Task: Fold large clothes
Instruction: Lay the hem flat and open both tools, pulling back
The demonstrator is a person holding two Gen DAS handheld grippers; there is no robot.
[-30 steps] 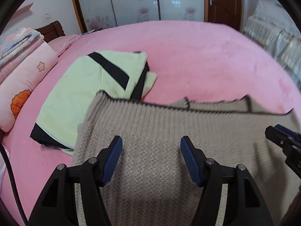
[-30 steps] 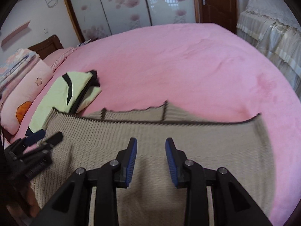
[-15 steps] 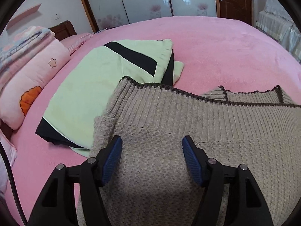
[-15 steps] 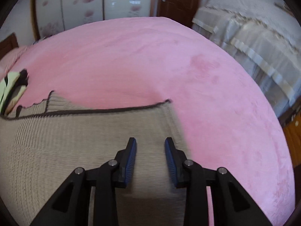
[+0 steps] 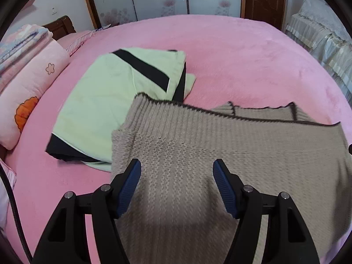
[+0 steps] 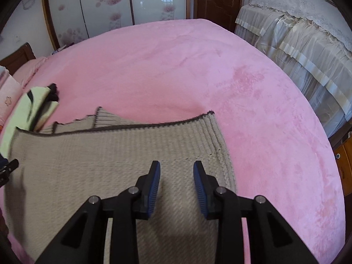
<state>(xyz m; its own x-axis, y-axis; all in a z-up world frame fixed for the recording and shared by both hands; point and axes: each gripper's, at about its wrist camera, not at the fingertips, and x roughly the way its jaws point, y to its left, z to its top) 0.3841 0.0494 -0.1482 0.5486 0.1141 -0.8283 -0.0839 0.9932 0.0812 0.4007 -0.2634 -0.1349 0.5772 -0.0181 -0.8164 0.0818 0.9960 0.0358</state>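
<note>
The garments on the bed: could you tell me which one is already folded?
The pale green garment with black stripes, a compact folded stack; the beige knit sweater lies spread out.

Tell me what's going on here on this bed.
A person is folding clothes with a handheld gripper in each hand. A beige knit sweater is spread on the pink bed, its far left corner overlapping an already folded pale green and black garment. The left gripper and right gripper both sit over the sweater's near part with jaws apart, neither gripping it.
</note>
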